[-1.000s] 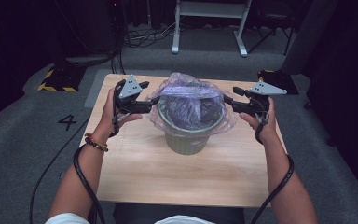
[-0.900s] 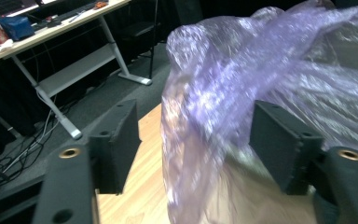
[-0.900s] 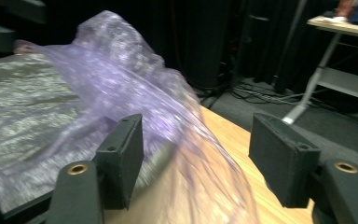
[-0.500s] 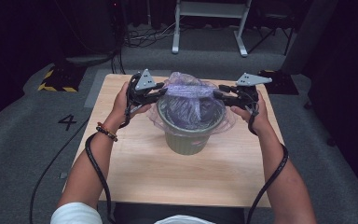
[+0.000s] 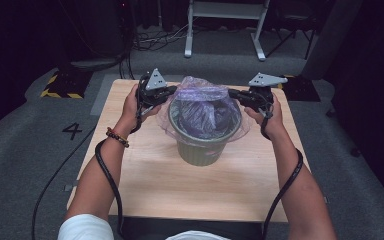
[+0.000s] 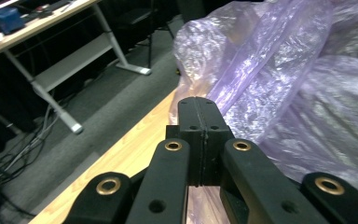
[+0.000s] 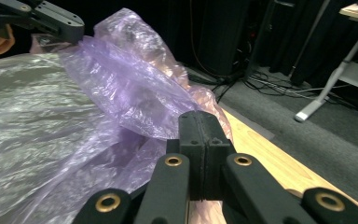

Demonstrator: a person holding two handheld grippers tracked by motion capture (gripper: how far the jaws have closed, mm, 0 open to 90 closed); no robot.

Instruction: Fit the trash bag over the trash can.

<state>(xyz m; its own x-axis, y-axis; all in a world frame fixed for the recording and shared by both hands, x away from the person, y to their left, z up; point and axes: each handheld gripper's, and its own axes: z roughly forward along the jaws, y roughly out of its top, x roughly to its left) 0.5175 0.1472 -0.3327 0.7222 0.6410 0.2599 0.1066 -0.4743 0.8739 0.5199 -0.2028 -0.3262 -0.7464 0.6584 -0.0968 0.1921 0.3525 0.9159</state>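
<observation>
The bag lines the bin mid-table: thin, soft, slippery film that tears easily, best pinched at the rim edges. Left gripper and right gripper have just clamped shut on its opposite edges

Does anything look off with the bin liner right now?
Yes: the purple bag isn't seated in the green bin. Its far edge bunches up in a crumpled peak above the rim, while the near side drapes loosely over it.
</observation>
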